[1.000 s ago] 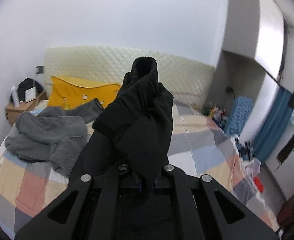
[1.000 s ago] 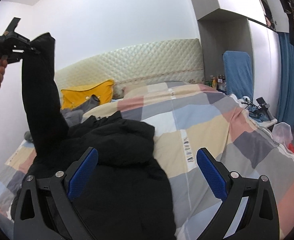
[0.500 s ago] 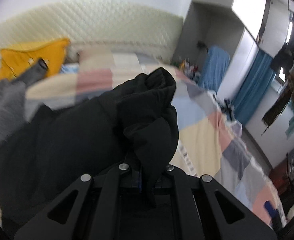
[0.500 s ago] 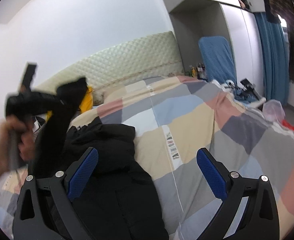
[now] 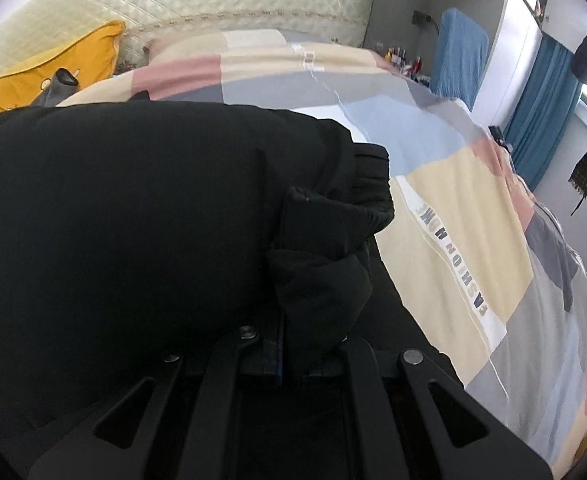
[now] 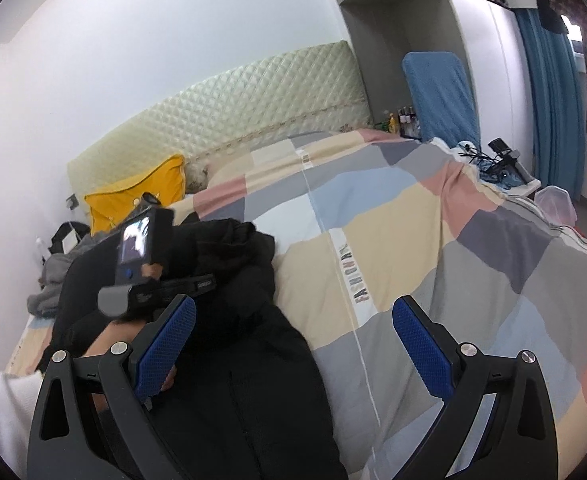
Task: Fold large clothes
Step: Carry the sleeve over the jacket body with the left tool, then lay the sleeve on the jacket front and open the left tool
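A large black padded jacket [image 5: 113, 208] lies on the patchwork bedspread [image 5: 465, 232]. My left gripper [image 5: 293, 344] is shut on the jacket's black sleeve [image 5: 333, 224], whose ribbed cuff lies low over the jacket body. In the right wrist view the jacket [image 6: 237, 352] fills the lower left, and the left gripper [image 6: 213, 280] sits on it, held by a hand. My right gripper [image 6: 293, 344] is open and empty, above the jacket's right edge and the bedspread [image 6: 413, 240].
A yellow pillow [image 5: 53, 68] and a quilted cream headboard [image 6: 253, 100] are at the bed's head. A grey garment [image 6: 49, 280] lies at the left. A blue-covered chair [image 6: 437, 92], blue curtain [image 6: 549, 92] and cluttered side table [image 6: 505, 168] stand right of the bed.
My left gripper has swung the sleeve down from high in the air and laid it across the jacket body. My right gripper has stayed open.
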Tool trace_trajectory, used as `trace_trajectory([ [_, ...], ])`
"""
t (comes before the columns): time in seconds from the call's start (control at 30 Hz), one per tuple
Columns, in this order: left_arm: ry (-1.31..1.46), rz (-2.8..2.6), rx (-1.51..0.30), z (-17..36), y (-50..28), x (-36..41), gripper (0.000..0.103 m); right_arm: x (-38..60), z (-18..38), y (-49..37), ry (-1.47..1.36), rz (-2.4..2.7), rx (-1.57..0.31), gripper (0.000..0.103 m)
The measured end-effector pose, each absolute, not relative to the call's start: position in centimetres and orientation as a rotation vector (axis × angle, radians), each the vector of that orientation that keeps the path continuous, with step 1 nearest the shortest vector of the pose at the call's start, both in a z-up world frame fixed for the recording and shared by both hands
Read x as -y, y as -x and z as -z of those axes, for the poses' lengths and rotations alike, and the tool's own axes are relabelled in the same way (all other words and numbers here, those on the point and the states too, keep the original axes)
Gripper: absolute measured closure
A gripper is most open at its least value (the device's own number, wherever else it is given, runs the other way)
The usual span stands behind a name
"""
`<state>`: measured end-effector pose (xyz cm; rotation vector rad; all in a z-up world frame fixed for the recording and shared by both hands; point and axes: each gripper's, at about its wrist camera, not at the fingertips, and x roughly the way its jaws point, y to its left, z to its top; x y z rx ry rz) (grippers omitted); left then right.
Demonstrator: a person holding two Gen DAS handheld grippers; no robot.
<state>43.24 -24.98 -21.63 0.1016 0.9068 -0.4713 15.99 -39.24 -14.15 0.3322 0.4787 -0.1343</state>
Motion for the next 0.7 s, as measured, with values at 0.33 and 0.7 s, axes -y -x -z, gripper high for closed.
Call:
trace_trajectory([
  [0.33, -0.009, 0.508, -0.805, 16.9, -40.3, 23.0, 0.093, 39.9, 14.2, -15.5, -0.335, 0.126, -0.483, 0.003],
  [0.7, 0.022, 0.577, -0.598, 8.3, -32.7, 19.0, 0.001, 38.0, 12.8, -14.6, -0.259, 0.09, -0.436, 0.003],
])
